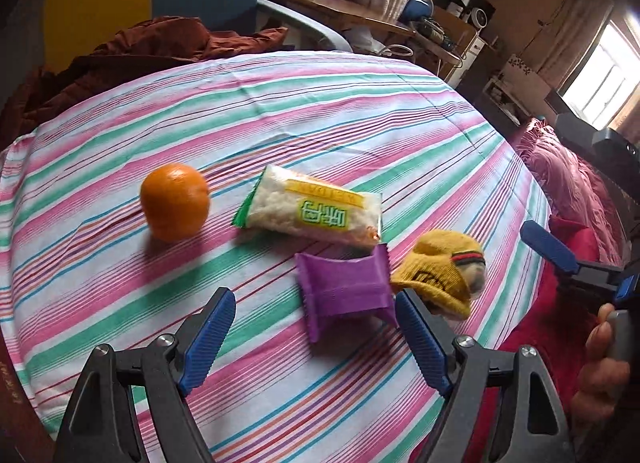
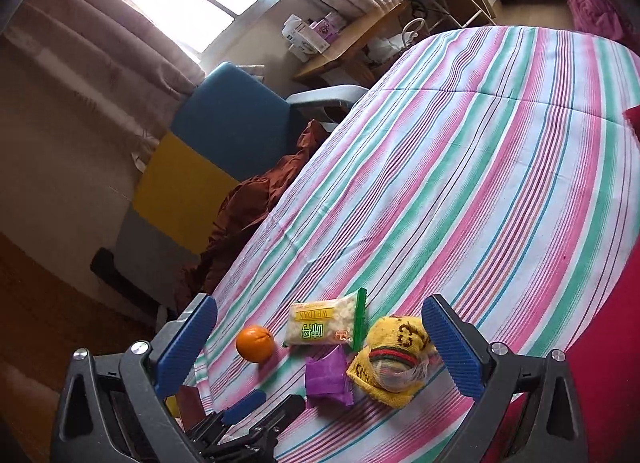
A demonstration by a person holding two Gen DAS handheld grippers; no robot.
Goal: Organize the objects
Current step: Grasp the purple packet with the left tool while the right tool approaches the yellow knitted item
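both grippers, left (image 1: 316, 343) and right (image 2: 320, 343), spread wide, grasping nothing; best closing squarely over purple packet (image 1: 344, 287) near bed's (image 1: 280, 111) edge, avoiding sock (image 1: 440, 275).

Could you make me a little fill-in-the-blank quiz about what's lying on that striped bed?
1. The round fruit left of the rice cracker packet is an ____.
2. The small wrapper nearest the left gripper is coloured ____.
3. The rolled yellow sock lies to the ____ of that wrapper, seen from the left wrist.
4. Both grippers' jaws are ____.

Missing words: orange; purple; right; open

Orange (image 1: 175, 201), rice snack (image 1: 314, 209), purple packet (image 1: 346, 290), yellow sock (image 1: 440, 275) lie clustered.
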